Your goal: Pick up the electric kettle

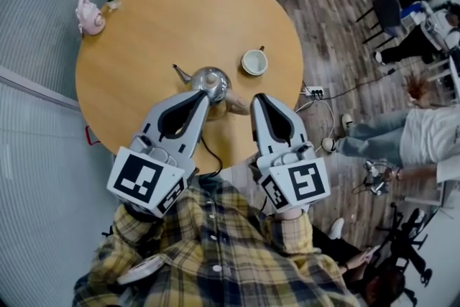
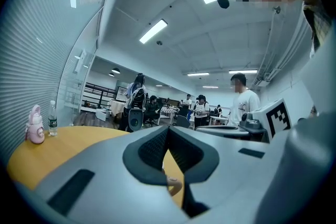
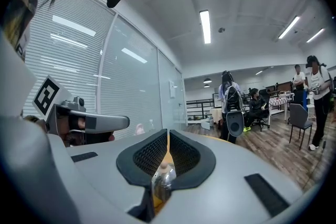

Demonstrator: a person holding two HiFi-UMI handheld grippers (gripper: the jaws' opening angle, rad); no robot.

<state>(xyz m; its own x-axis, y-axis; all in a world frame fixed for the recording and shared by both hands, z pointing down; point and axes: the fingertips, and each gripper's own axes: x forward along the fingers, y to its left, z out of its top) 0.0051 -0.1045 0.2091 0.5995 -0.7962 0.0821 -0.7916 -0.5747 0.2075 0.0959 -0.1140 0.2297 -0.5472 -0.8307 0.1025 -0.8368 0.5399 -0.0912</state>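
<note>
Facing the electric kettle (image 1: 210, 83) by the worktop's (image 1: 144, 25) near edge.
Its handle points back between your left gripper (image 1: 205, 96) and right gripper (image 1: 257, 98); both fingers clenched, empty.

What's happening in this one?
A person in a yellow plaid shirt holds a hand-held gripper in each hand over the near edge of a round wooden table. Both the left hand-held gripper and the right hand-held gripper have jaws together and empty, aimed at a shiny metal electric kettle that sits on the table, not yet gripped.
</note>
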